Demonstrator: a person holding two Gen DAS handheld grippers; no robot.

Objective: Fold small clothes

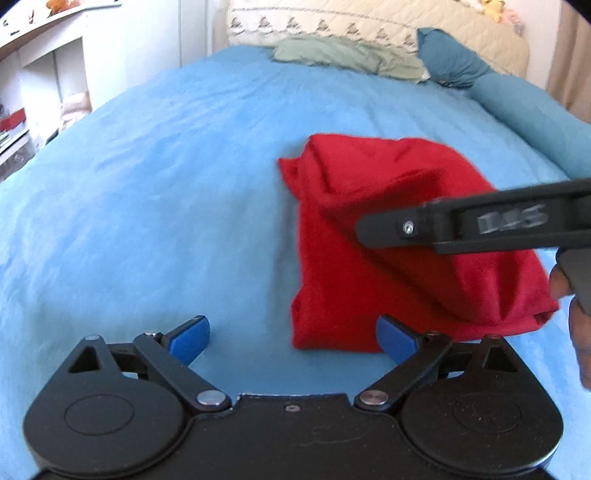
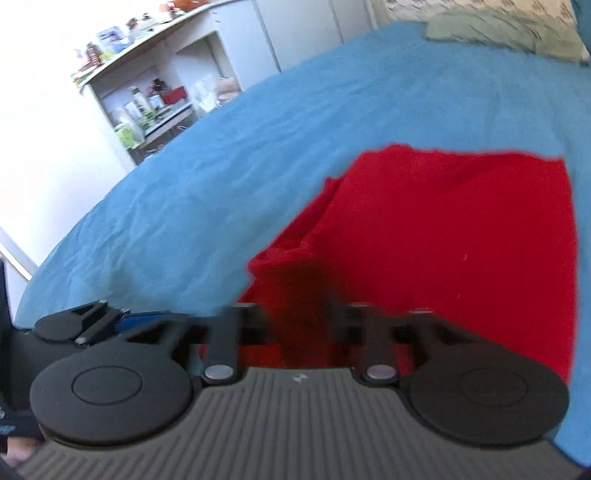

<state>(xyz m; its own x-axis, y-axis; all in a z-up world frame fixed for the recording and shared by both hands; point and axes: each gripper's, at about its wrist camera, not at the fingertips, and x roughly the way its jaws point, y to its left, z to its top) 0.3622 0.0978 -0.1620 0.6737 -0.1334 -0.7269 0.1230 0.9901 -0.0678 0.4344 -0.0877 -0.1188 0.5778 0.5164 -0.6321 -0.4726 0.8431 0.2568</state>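
A red garment (image 1: 354,288) lies folded into a rough oblong on the blue bedsheet (image 1: 166,192). My left gripper (image 1: 293,341) is open just short of its near edge. One blue pad (image 1: 190,341) rests over bare sheet and the other sits at the cloth's near corner, with nothing between them. My right gripper (image 1: 369,227) reaches in from the right, hovering over the garment's middle. In the right wrist view its fingers (image 2: 299,317) are blurred but stand apart above the red garment (image 2: 461,240), gripping nothing. The left gripper (image 2: 96,321) shows at the lower left there.
At the head of the bed are a pale green cloth (image 1: 343,55), a quilted cream pillow (image 1: 369,22) and teal pillows (image 1: 454,59). A teal bolster (image 1: 528,118) runs along the right side. White shelves (image 2: 155,103) with clutter stand left of the bed. A hand (image 1: 580,332) holds the right gripper.
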